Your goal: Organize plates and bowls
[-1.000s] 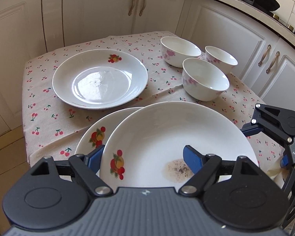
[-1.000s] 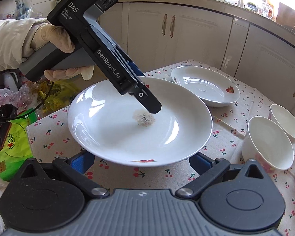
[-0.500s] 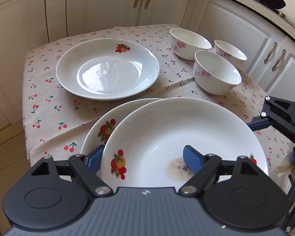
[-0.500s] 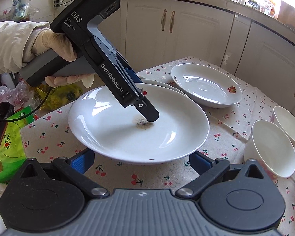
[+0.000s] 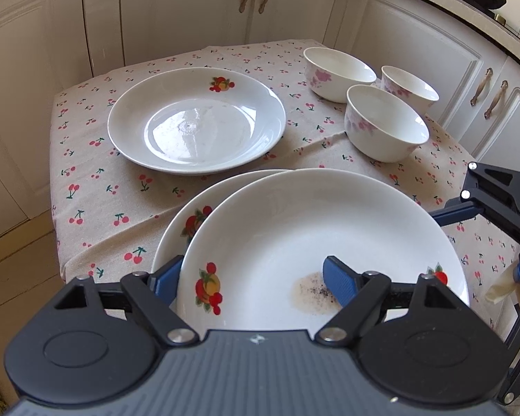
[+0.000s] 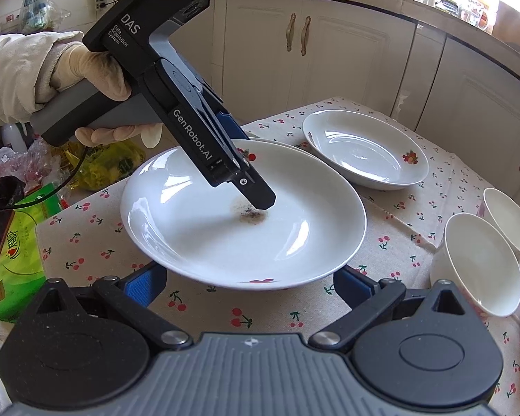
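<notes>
A: What is the left gripper (image 5: pixel 249 279) doing at the near edge of the table?

B: It is clamped on the rim of a stained plate (image 5: pixel 315 242), one blue finger (image 5: pixel 339 279) inside beside the brown, speckled stain (image 5: pixel 312 293), the other under the rim. The right wrist view shows the plate lifted off the cherry-print tablecloth (image 5: pixel 97 190), probably so it can be carried onto a stack.

A: And the right gripper (image 6: pixel 249 282)?

B: Spread wide and empty, its fingers either side of the plate's near edge without touching it, seemingly waiting.

A: What lies beyond?

B: Just under and left of the held plate, a second fruit-print plate (image 5: pixel 187 225) on the cloth. Farther off, a third plate (image 5: pixel 197 121); far right, three pink-flowered bowls (image 5: pixel 386 124) grouped close together.

A: Any change over the last second?

B: The held plate has risen and come nearer the right gripper's camera, with more cloth showing beneath it. In the left view the table sits lower and farther. Both grips are unchanged.
</notes>
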